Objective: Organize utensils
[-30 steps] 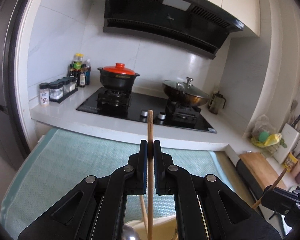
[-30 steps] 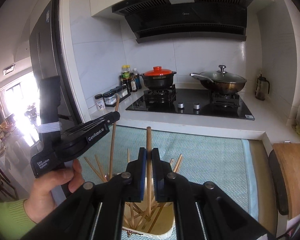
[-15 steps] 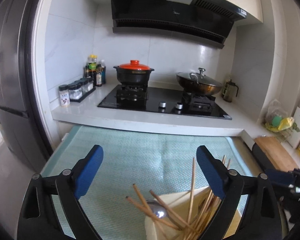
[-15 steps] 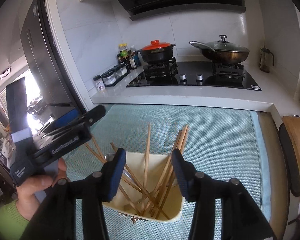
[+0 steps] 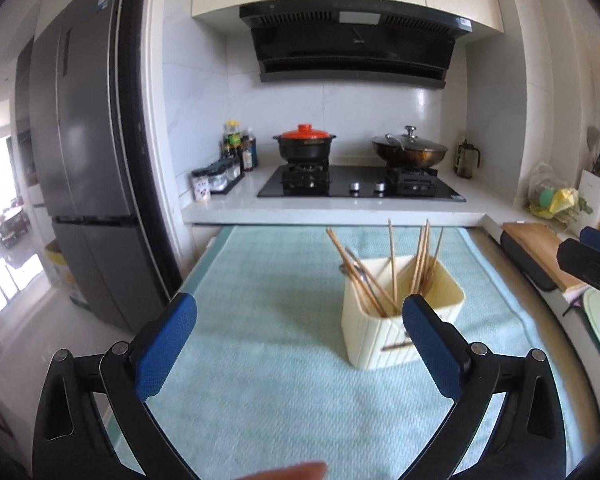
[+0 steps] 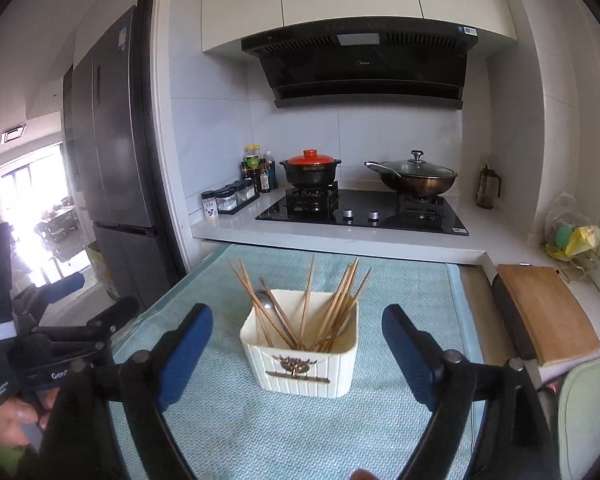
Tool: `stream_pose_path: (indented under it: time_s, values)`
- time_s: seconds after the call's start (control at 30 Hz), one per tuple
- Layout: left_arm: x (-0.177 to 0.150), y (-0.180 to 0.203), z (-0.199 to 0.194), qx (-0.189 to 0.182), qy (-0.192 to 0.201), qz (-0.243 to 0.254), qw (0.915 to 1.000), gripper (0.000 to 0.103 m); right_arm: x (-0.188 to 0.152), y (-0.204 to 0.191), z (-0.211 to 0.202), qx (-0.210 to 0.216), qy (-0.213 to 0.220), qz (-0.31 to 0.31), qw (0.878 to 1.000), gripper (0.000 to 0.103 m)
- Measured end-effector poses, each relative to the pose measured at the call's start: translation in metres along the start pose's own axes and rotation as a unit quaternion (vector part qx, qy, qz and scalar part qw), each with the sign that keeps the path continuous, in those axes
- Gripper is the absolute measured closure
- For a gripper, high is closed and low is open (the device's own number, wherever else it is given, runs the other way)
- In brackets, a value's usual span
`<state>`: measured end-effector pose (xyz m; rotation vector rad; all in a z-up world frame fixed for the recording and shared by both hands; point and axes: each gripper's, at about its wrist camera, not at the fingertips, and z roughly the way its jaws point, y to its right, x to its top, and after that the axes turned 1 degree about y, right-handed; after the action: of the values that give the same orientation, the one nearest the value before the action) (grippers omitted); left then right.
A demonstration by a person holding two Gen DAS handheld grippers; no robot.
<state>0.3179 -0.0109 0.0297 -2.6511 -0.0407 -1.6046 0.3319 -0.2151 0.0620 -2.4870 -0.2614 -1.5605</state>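
Observation:
A cream utensil holder [image 5: 384, 336] [image 6: 300, 368] stands on the teal mat [image 5: 260, 320]. Several wooden chopsticks [image 5: 392, 264] [image 6: 332, 304] and a metal spoon [image 6: 266, 300] lean inside it. My left gripper [image 5: 300, 308] is back from the holder and to its left. Its jaws are wide and still opening, with nothing between the blue pads. My right gripper [image 6: 298, 320] faces the holder from a short distance. Its jaws are opening too and hold nothing. In the right wrist view a hand [image 6: 8, 412] holds the left gripper [image 6: 80, 320] at the left edge.
Behind the mat is a white counter with a black hob [image 6: 360, 212], a red-lidded pot [image 6: 310, 170], a lidded wok [image 6: 414, 176] and spice jars [image 6: 228, 200]. A dark fridge [image 5: 88, 160] stands at the left. A wooden cutting board [image 6: 544, 308] lies at the right.
Each gripper was shut on one chopstick over the holder. Both let go, opened wide and drew back towards me. Those chopsticks now stand in the holder.

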Motion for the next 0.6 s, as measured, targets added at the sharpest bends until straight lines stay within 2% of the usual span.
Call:
stream_pose_path:
  time_s: [0.1,0.3,0.6]
  values:
    - [-0.024,-0.007,-0.026,-0.011,-0.025,-0.015,0.9995,0.0,-0.025,-0.015,-0.018,-0.016,-0.008,0.006,1.0,0.015]
    - [-0.055,0.0,-0.074,0.0,-0.035,0.013,0.9993,0.0,-0.069,-0.029,-0.054,-0.027,-0.036,0.042,0.998,0.015]
    - [-0.062,-0.001,-0.101,-0.012,-0.044,0.005,0.9989,0.0,-0.074,-0.047,-0.1,-0.038,-0.029,0.03,0.998,0.014]
